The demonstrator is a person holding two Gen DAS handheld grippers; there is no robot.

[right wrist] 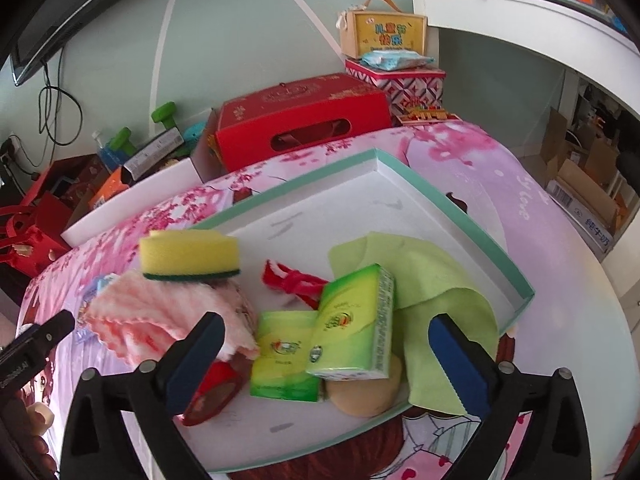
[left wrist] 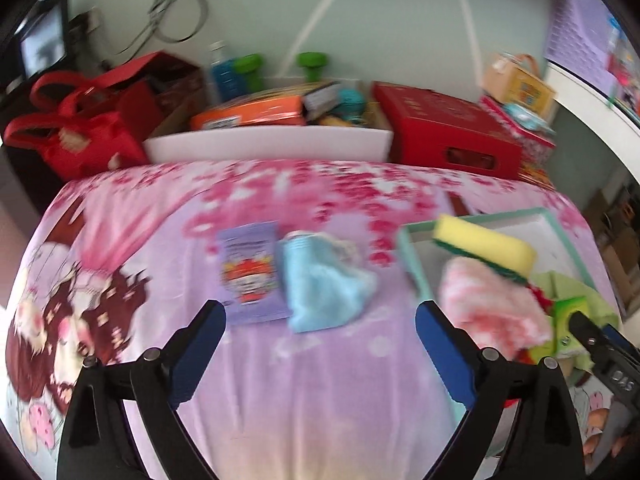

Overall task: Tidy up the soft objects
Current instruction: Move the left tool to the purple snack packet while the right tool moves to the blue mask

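Note:
A shallow white box with a teal rim (right wrist: 460, 216) lies on the pink bedspread. In it are a yellow-green sponge (right wrist: 188, 254), a pink cloth (right wrist: 160, 316), a light green cloth (right wrist: 436, 292), two green tissue packs (right wrist: 352, 320), a red ribbon (right wrist: 292, 280) and a beige round thing (right wrist: 364, 396). My right gripper (right wrist: 324, 340) is open above the tissue packs. In the left wrist view a blue cloth (left wrist: 324, 284) and a purple packet (left wrist: 252, 276) lie on the bed left of the box (left wrist: 412, 256). My left gripper (left wrist: 320, 320) is open, just before the blue cloth.
At the bed's far edge stand a red bag (left wrist: 80, 128), a long white box (left wrist: 268, 144) with several items, a red carton (left wrist: 448, 136) and a patterned box (right wrist: 396, 80). A white shelf (right wrist: 520, 20) is at the right.

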